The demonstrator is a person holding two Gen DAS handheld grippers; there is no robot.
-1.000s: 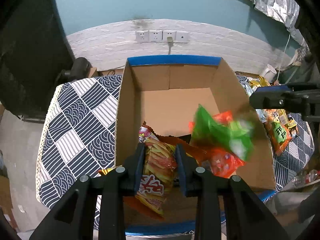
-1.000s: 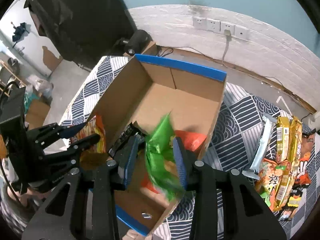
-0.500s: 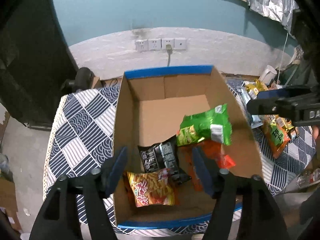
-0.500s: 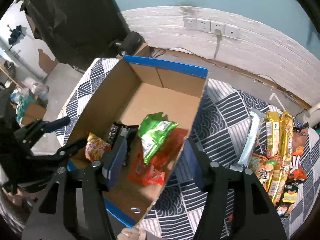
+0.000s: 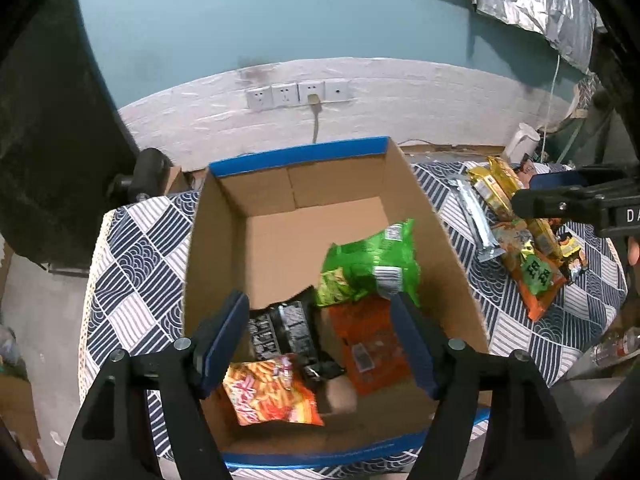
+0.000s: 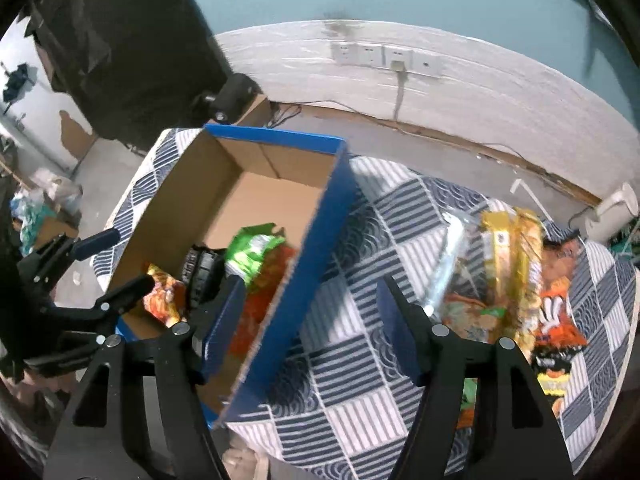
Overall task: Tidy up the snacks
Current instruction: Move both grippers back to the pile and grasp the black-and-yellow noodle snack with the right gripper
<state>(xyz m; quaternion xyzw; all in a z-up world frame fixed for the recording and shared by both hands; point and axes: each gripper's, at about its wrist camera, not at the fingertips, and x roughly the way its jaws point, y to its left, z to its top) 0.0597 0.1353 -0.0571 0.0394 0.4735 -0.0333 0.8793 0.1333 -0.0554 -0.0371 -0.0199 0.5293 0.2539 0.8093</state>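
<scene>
Grippers left (image 5: 318, 336) and right (image 6: 312, 320) gape empty; green bag (image 5: 370, 266) lies crosswise in box (image 5: 452, 248).

The orange fries packet (image 5: 272, 388), clamped a second ago between the fingers of the left gripper (image 5: 320, 340), has been let go and now lies flat on the floor of the cardboard box (image 5: 204, 264) — those fingers are spread wide and have been drawn back above it. The green packet (image 5: 370, 268) has likewise been released by the right gripper (image 6: 312, 328) and rests on the orange bag (image 5: 368, 344). That gripper, its fingers parted, has been shifted rightward — over the box's blue wall and the patterned surface (image 6: 360, 392).
</scene>
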